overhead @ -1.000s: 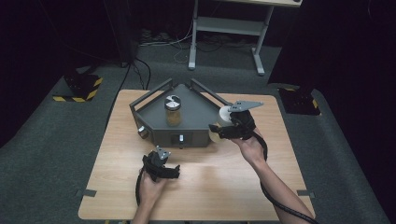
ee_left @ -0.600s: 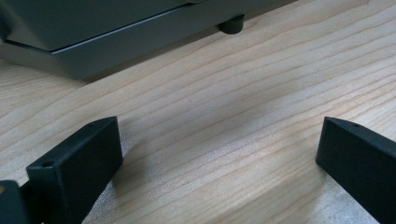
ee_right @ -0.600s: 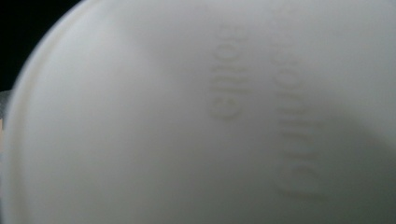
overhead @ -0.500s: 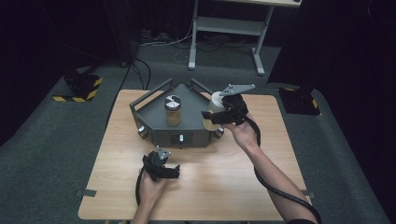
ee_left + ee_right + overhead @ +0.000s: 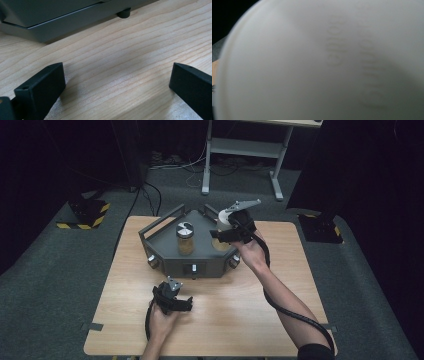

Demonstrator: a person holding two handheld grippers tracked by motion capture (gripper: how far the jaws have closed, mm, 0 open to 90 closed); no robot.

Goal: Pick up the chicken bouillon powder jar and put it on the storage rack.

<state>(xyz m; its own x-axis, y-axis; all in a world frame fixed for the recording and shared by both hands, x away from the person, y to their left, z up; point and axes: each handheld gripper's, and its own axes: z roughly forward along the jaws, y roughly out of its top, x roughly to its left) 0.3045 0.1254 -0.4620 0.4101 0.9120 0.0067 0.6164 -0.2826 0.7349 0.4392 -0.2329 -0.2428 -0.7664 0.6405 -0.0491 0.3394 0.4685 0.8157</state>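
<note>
Two grippers: both were in my hands at the wooden table (image 5: 280,320).
Right gripper (image 5: 226,231): I held it over the right rear part of the grey tray (image 5: 200,262), raised above it in the high view.
Right gripper, grasp: a white container (image 5: 224,221) sat at its front end; I took the jaws as clamped on it, though the jaws themselves were hidden.
White container, close view: its pale curved surface (image 5: 317,65) lay right against the right gripper's camera, blurred, with faint lettering I could not read.
Left gripper (image 5: 186,304): it rested low on the table, near the front edge, well apart from the right one.
Left gripper, jaws: wide apart with bare wood between them.
Tray: its front wall (image 5: 50,22) stood just ahead of the left gripper.
Jar (image 5: 185,238): upright inside the tray, left of the white container, with brownish contents and a black-and-white lid.
</note>
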